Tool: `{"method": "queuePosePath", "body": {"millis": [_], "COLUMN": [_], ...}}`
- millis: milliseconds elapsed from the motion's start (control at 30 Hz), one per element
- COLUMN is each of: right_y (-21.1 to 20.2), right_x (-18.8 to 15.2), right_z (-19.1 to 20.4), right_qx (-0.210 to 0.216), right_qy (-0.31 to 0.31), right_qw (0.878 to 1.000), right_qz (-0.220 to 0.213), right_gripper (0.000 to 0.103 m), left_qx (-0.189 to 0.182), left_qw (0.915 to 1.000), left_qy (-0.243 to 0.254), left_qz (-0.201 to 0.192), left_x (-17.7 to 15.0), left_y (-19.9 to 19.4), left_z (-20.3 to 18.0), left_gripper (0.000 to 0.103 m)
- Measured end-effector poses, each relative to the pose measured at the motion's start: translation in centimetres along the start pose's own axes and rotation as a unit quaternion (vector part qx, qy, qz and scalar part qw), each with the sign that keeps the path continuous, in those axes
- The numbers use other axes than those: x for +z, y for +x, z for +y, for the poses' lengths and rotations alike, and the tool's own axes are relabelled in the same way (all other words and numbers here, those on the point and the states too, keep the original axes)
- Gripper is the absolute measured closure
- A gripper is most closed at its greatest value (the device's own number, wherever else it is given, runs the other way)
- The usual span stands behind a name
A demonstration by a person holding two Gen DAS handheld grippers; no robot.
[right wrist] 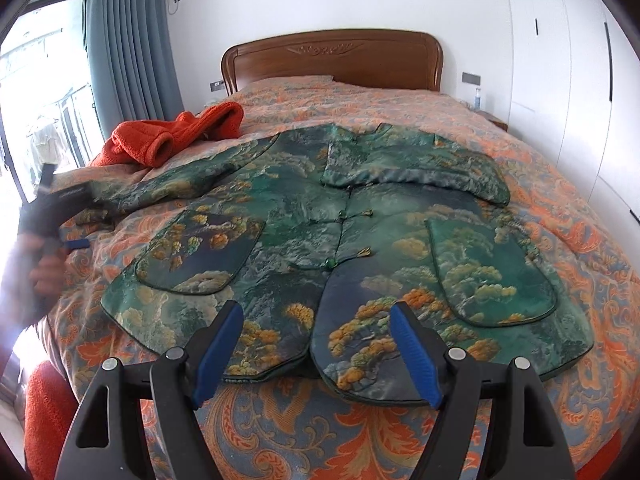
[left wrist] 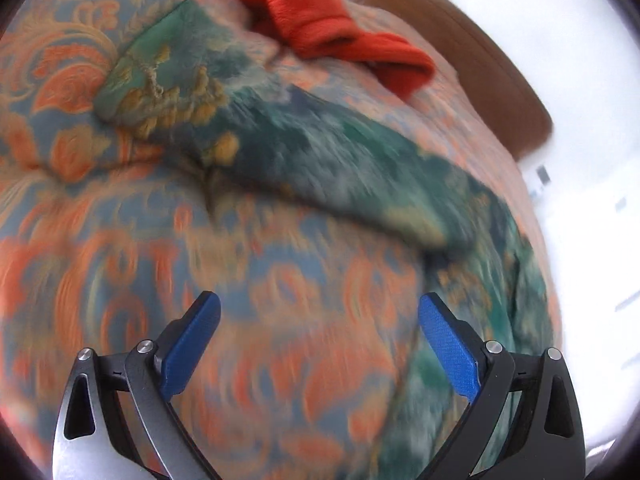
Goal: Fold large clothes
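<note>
The green brocade jacket (right wrist: pixel 340 240) lies front-up and spread flat across the bed (right wrist: pixel 560 208), collar toward the wooden headboard (right wrist: pixel 332 60), hem toward the foot. One sleeve (right wrist: pixel 420 176) is already folded across the chest; the other sleeve (right wrist: pixel 172 184) stretches outward toward the bed's edge, near an orange fleece garment (right wrist: pixel 172 136) heaped beside it.

The right claw (right wrist: pixel 316 348) hovers just above the hem, jaws wide apart and holding nothing. The left claw (left wrist: pixel 320 336) is likewise wide open and empty over the patterned bedspread, with the sleeve cuff (left wrist: pixel 160 80) ahead of it. The left wrist view is smeared, so the exact gap between claw and cuff cannot be told. In the right wrist view the left claw appears blurred at the frame's edge, close to the sleeve's end.

The step in hand looks like folding the outstretched sleeve inward to match the other. To do it well, the left claw should pinch the cuff through both fabric layers, not the bedspread beneath, lift only enough to clear the surface, and carry it across so it lands flat over the chest. The padded cloth seems stiff and slippery, so a shallow bite may slip. The right claw could pin the hem to stop the body sliding.
</note>
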State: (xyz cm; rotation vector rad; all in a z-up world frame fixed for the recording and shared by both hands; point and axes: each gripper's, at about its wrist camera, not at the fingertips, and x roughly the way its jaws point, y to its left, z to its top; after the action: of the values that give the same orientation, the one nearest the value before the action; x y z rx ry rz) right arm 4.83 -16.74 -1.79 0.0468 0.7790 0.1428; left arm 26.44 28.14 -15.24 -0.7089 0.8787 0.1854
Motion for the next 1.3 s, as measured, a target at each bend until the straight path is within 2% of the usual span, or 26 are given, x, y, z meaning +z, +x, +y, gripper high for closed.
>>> {"method": "queuePosePath", "body": {"millis": [100, 200, 233, 300, 367, 400, 433, 467, 500, 633, 700, 800, 967, 1133, 1233, 1300], "right_y": [0.2, 0.0, 0.0, 0.2, 0.4, 0.6, 0.9, 1.1, 1.4, 1.7, 1.6, 1.4, 0.9, 0.4, 0.2, 0.0], "right_x": [-0.1, -0.3, -0.4, -0.7, -1.0, -1.2, -1.3, -1.4, -1.5, -1.5, -1.4, -1.4, -1.5, -1.6, -1.6, -1.6], "right_z": [0.0, -0.1, -0.1, 0.0, 0.1, 0.2, 0.3, 0.5, 0.6, 1.6, 2.1, 2.6, 2.1, 0.7, -0.2, -0.7], "right_qx": [0.003, 0.003, 0.004, 0.008, 0.008, 0.008, 0.009, 0.011, 0.015, 0.030, 0.037, 0.048, 0.047, 0.035, 0.029, 0.026], "right_qy": [-0.002, 0.000, 0.002, 0.002, 0.000, -0.002, -0.003, -0.002, -0.001, -0.002, -0.007, -0.011, -0.004, 0.013, 0.025, 0.030], "right_qw": [1.000, 1.000, 1.000, 1.000, 1.000, 0.999, 0.999, 0.999, 0.999, 0.998, 0.998, 0.998, 0.998, 0.999, 0.999, 0.999], "right_qz": [0.007, 0.011, 0.013, 0.021, 0.026, 0.031, 0.036, 0.041, 0.046, 0.048, 0.046, 0.044, 0.040, 0.033, 0.031, 0.029], "right_gripper": [0.025, 0.025, 0.025, 0.026, 0.026, 0.026, 0.026, 0.026, 0.025, 0.026, 0.026, 0.026, 0.025, 0.025, 0.025, 0.026], "left_qx": [0.040, 0.073, 0.080, 0.094, 0.106, 0.118, 0.130, 0.135, 0.142, 0.170, 0.170, 0.175, 0.167, 0.151, 0.148, 0.149], "left_qw": [0.9955, 0.9835, 0.9797, 0.9738, 0.9720, 0.9712, 0.9708, 0.9711, 0.9718, 0.9720, 0.9726, 0.9662, 0.9404, 0.9090, 0.8817, 0.8680], "left_qy": [-0.079, -0.153, -0.169, -0.185, -0.185, -0.181, -0.173, -0.166, -0.156, -0.103, -0.058, 0.023, 0.182, 0.318, 0.398, 0.434], "left_qz": [-0.034, -0.064, -0.074, -0.093, -0.098, -0.100, -0.103, -0.104, -0.106, -0.125, -0.147, -0.188, -0.234, -0.223, -0.205, -0.189], "left_x": [3.6, 5.7, 6.2, 6.6, 6.6, 6.5, 6.2, 6.1, 6.1, 6.9, 6.9, 6.2, 3.0, -2.5, -6.9, -9.0], "left_y": [1.5, 2.4, 2.5, 2.4, 2.2, 2.1, 1.8, 1.5, 1.1, -1.3, -2.7, -4.9, -5.9, -3.2, -0.7, 0.9], "left_z": [2.7, 5.6, 6.2, 6.8, 6.6, 6.4, 6.0, 5.7, 5.3, 2.3, -0.1, -5.4, -15.0, -22.2, -25.3, -26.5], "left_gripper": [0.004, 0.005, 0.009, 0.025, 0.055, 0.063, 0.076, 0.084, 0.086, 0.092, 0.092, 0.092, 0.092, 0.092, 0.092, 0.092]}}
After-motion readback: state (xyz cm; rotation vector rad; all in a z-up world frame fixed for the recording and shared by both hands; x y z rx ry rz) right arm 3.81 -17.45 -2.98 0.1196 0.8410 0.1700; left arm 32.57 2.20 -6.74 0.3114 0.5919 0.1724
